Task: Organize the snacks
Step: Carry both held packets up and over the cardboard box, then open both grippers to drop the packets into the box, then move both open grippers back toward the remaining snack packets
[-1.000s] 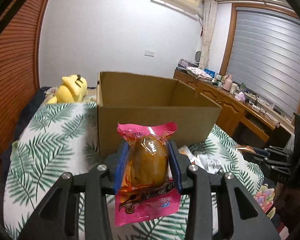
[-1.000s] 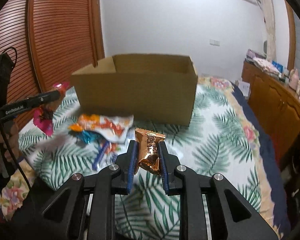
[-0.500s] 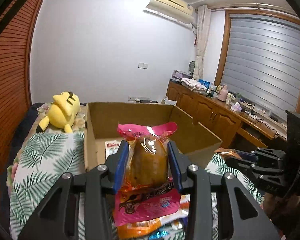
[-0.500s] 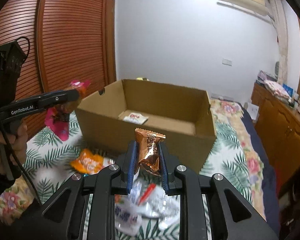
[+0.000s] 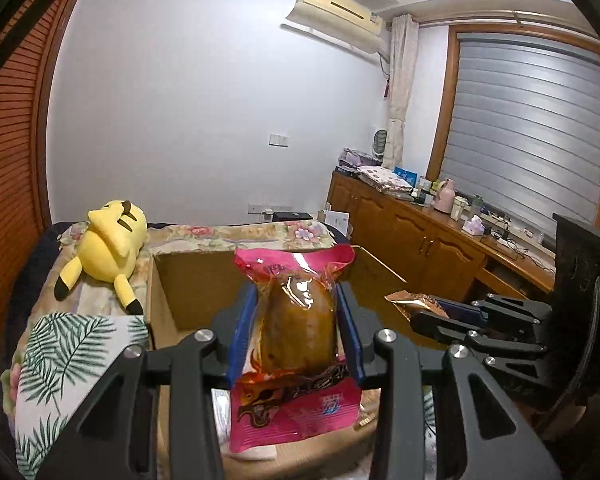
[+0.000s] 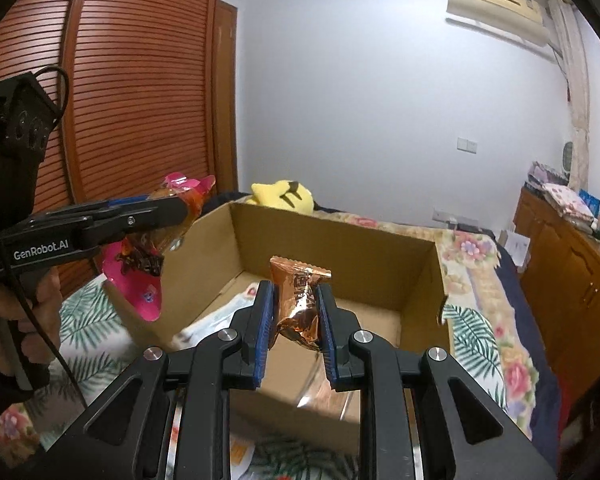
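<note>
My left gripper (image 5: pixel 296 312) is shut on a pink snack packet (image 5: pixel 296 344) with a brown filling, held upright over the near edge of an open cardboard box (image 5: pixel 188 280). In the right wrist view that packet (image 6: pixel 140 276) hangs from the left gripper (image 6: pixel 180 210) above the box's left wall. A small copper foil packet (image 6: pixel 300 300) is clamped in my shut right gripper (image 6: pixel 294 308), over the box (image 6: pixel 380 280). In the left wrist view, the right gripper (image 5: pixel 440 308) reaches in from the right with the foil packet (image 5: pixel 416 304). White packets (image 6: pixel 224 312) lie on the box floor.
The box stands on a bed with a palm-leaf cover (image 5: pixel 68 344). A yellow plush toy (image 5: pixel 112 240) lies behind the box. Wooden cabinets (image 5: pixel 420 240) with clutter line the right side, a slatted wardrobe (image 6: pixel 140 100) the left. A hand (image 6: pixel 16 312) grips the left gripper's handle.
Both grippers rose and advanced toward the box with their packets; the box's inside came into view and the loose snacks on the bed dropped below the frame.
</note>
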{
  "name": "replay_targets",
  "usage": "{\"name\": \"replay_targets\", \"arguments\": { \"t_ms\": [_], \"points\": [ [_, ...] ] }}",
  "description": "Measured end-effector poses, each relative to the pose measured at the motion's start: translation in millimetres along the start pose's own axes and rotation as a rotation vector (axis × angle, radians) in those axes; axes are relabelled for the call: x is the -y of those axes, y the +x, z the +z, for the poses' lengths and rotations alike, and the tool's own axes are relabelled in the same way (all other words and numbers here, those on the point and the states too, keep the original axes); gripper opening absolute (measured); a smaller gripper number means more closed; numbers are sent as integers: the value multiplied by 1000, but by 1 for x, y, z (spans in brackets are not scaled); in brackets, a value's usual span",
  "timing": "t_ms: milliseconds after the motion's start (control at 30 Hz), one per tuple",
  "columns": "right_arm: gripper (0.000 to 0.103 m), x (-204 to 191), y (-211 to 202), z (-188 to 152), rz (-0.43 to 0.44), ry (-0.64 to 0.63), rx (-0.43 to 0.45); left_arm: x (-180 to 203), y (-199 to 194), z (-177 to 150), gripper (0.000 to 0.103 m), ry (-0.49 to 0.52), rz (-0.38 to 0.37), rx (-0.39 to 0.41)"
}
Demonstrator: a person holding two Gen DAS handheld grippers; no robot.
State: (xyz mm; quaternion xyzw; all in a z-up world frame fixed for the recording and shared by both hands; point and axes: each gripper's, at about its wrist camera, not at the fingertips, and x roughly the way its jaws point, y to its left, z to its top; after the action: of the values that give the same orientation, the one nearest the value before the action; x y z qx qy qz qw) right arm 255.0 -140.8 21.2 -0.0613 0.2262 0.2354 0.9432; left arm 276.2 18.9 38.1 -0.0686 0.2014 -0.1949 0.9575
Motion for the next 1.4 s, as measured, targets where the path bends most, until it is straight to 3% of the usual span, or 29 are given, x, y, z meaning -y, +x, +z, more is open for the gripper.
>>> {"name": "replay_targets", "arguments": {
  "t_ms": [300, 800, 867, 933, 967, 1033, 1333, 1400],
  "points": [
    [20, 21, 42, -5, 35, 59, -21, -21, 37, -8, 38, -14, 4, -16],
    [22, 20, 63, -17, 64, 68, -69, -16, 35, -10, 44, 11, 49, -34],
    [28, 20, 61, -16, 58, 65, -68, -15, 36, -10, 44, 12, 60, -40],
    [33, 20, 59, -16, 55, 63, -67, -15, 35, -8, 48, 18, 72, -37],
    [41, 20, 58, -16, 51, 64, -67, -14, 34, -8, 53, 23, 82, -34],
    [47, 20, 56, -14, 50, 67, -65, -14, 33, -7, 58, 28, 91, -31],
    [47, 14, 31, -3, 46, 65, -39, -8, 18, -4, 63, 48, 102, -42],
    [47, 9, 17, 0, 40, 60, -27, -3, 10, -3, 76, 57, 106, -35]
  ]
}}
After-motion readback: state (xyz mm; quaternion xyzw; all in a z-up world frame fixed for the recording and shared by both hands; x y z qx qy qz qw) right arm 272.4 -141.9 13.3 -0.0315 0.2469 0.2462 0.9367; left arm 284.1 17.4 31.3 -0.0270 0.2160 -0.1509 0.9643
